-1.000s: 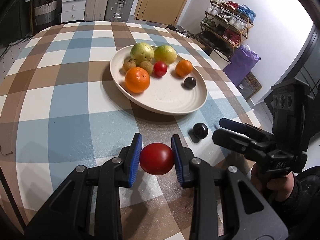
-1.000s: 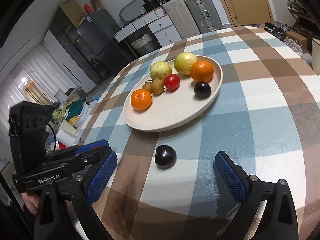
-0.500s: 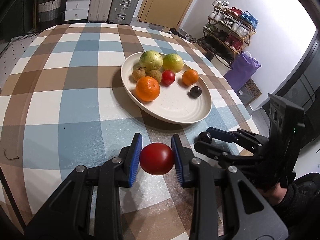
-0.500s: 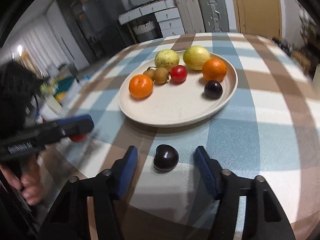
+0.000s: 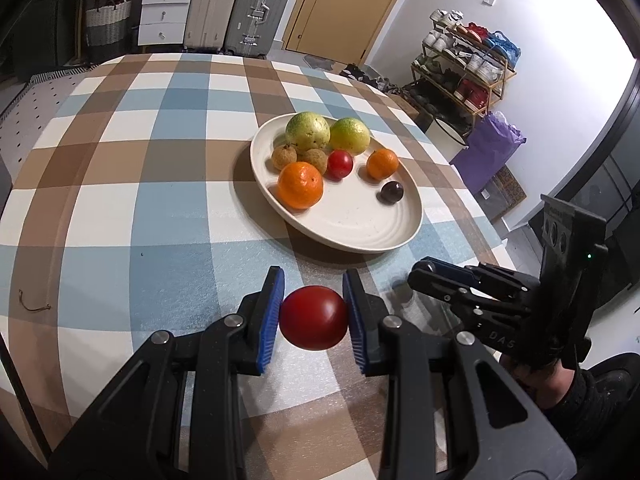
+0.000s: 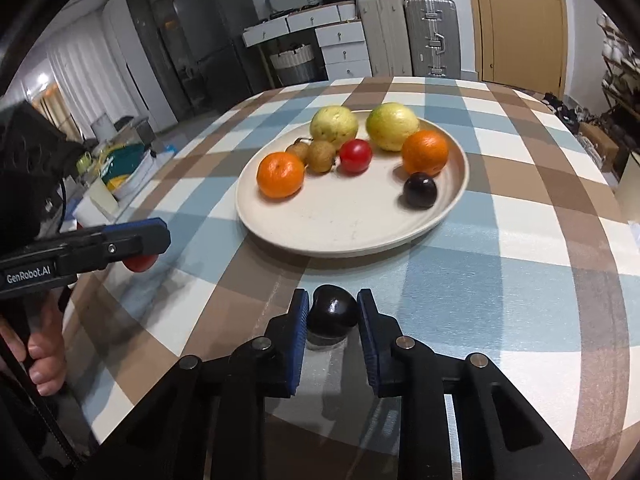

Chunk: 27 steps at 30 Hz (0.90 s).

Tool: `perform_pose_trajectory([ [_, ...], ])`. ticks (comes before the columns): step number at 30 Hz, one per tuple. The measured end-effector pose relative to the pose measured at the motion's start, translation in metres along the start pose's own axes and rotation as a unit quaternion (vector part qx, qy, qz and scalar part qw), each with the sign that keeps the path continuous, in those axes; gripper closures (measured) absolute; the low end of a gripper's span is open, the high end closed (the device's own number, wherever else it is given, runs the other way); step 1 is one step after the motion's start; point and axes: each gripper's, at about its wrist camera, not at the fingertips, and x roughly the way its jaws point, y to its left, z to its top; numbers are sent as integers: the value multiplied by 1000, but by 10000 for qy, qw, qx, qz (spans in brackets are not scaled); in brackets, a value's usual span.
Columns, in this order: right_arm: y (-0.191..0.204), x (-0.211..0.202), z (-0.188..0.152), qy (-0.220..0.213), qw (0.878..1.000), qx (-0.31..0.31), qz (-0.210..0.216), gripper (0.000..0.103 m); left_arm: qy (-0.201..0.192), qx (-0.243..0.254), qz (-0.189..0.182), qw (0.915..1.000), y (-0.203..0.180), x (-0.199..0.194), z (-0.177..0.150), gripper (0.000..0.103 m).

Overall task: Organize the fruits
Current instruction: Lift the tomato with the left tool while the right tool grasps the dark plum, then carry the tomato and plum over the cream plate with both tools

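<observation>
My left gripper [image 5: 314, 316] is shut on a red tomato [image 5: 314, 318], held just above the checked tablecloth in front of the cream plate [image 5: 352, 240]. My right gripper [image 6: 332, 316] is shut on a dark plum [image 6: 333, 310], low at the cloth near the plate [image 6: 348, 236]. On the plate lie two green guavas [image 6: 334, 124], two oranges [image 6: 280, 175], a small tomato [image 6: 355, 155], another dark plum [image 6: 419, 191] and brown longans [image 6: 320, 155]. Each gripper shows in the other's view: the right gripper [image 5: 424, 276] and the left gripper [image 6: 152, 236].
The table's right edge [image 5: 492, 240] drops off close to the right gripper. Beyond it stand a shoe rack [image 5: 464, 64] and a purple bag [image 5: 494, 148]. Suitcases [image 5: 256, 8] and white drawers [image 5: 164, 12] line the far wall. A hand [image 6: 44, 364] grips the left tool.
The right gripper's jaws went from wide open around the dark plum to shut on it. The left gripper kept its hold on the tomato and barely moved.
</observation>
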Motion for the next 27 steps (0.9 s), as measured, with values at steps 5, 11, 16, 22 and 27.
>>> perform_pose_trajectory([
  [5,-8,-11,0,-171,9991,208,337,78,-23,98,10,9999,-13,0,7,76],
  [11,-17,-23,1,-409,9972,302,552,78,-21,226,36,9997,-31,7,22,76],
  [16,-29,-32,7,-571,9948,424,722,78,-16,370,13,9993,-48,20,38,76],
  [22,-37,-34,20,-680,9943,345,750,78,31,429,-31,9991,-59,40,57,76],
  [27,-41,-29,33,-702,9947,235,718,78,96,333,-41,9994,-59,59,75,76],
])
